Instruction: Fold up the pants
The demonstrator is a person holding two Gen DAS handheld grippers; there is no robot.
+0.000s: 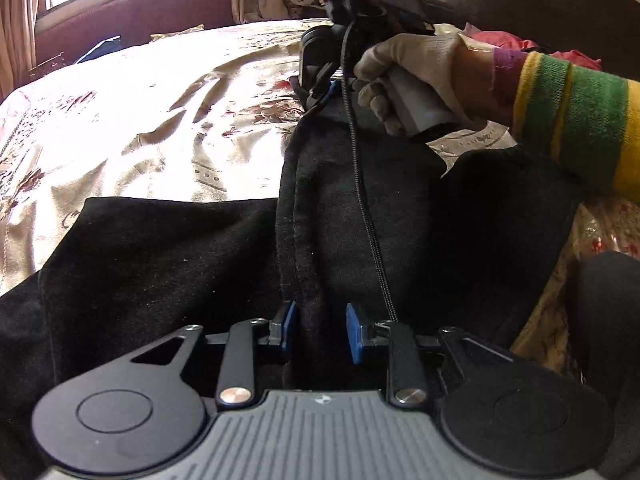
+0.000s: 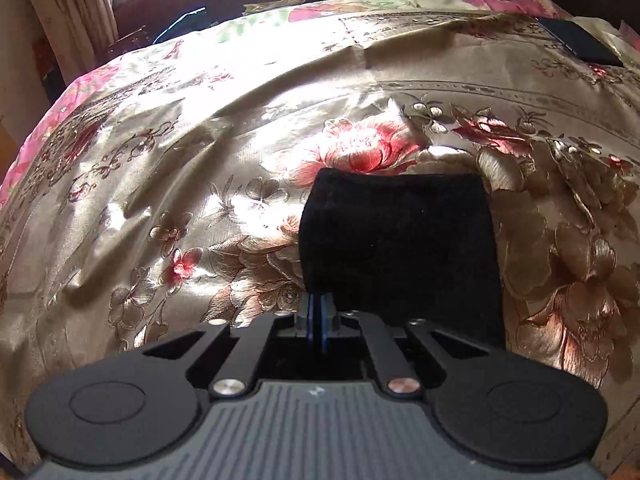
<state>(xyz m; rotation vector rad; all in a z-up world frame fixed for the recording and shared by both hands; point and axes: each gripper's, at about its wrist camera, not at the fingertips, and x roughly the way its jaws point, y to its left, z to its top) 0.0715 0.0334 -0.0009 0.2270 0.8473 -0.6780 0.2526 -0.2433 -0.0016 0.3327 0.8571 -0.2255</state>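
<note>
Black pants (image 1: 168, 264) lie spread on a floral satin bedspread (image 1: 132, 128). In the left wrist view my left gripper (image 1: 320, 330) is open, its blue pads either side of a raised fold of the pants with a seam. Farther off, a gloved hand holds my right gripper (image 1: 320, 94), which pinches the far end of the pants. In the right wrist view my right gripper (image 2: 318, 320) is shut on the edge of a black pants leg end (image 2: 400, 248), which extends ahead and to the right over the bedspread (image 2: 180, 168).
A black cable (image 1: 366, 216) hangs from the right gripper across the pants. A dark flat object (image 2: 576, 40) lies on the bed at far right. A window with curtains (image 1: 24, 20) and a maroon wall stand behind the bed. Red clothes (image 1: 504, 40) lie at the back right.
</note>
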